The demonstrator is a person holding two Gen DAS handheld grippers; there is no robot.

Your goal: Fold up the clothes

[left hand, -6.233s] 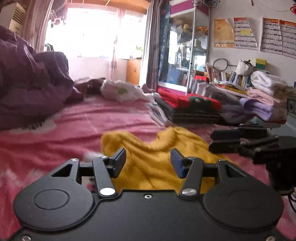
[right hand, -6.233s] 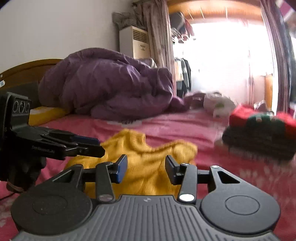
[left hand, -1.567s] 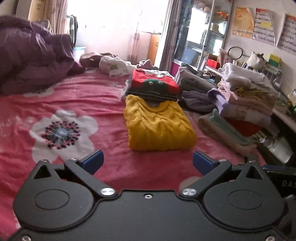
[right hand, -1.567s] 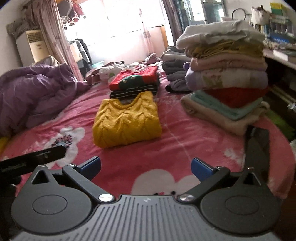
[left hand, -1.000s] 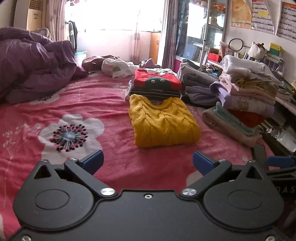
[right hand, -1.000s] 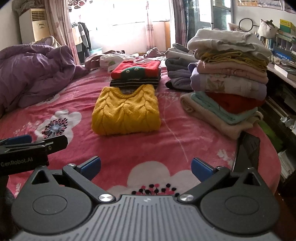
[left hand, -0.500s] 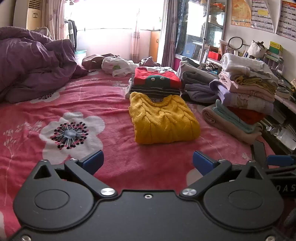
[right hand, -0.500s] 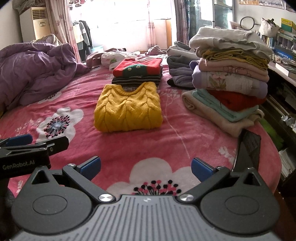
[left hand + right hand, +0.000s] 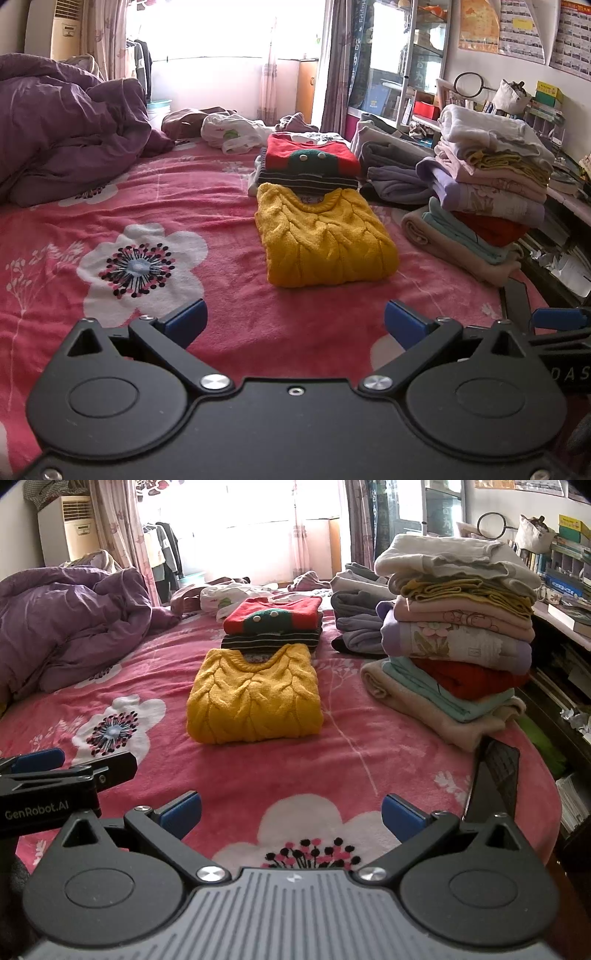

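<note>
A yellow cable-knit sweater [image 9: 325,240] [image 9: 255,698] lies folded into a neat rectangle on the pink flowered bedspread [image 9: 207,206] [image 9: 332,775]. Behind it sits a small stack topped by a red and green sweater [image 9: 310,158] [image 9: 273,618]. My left gripper [image 9: 295,325] is open and held well back from the sweater, with nothing between its blue pads. My right gripper [image 9: 291,816] is open too, equally far back and empty. The left gripper's side [image 9: 55,775] shows at the left edge of the right wrist view.
A tall pile of folded clothes [image 9: 491,199] [image 9: 458,627] stands at the bed's right edge, grey garments [image 9: 391,166] behind it. A crumpled purple duvet [image 9: 62,129] [image 9: 62,627] fills the left. Loose clothes [image 9: 229,129] lie by the window. Shelves [image 9: 565,572] line the right wall.
Six seconds ago both grippers were low and narrow over the yellow sweater. They have since opened wide and drawn back and up; over the last second the view barely shifts.
</note>
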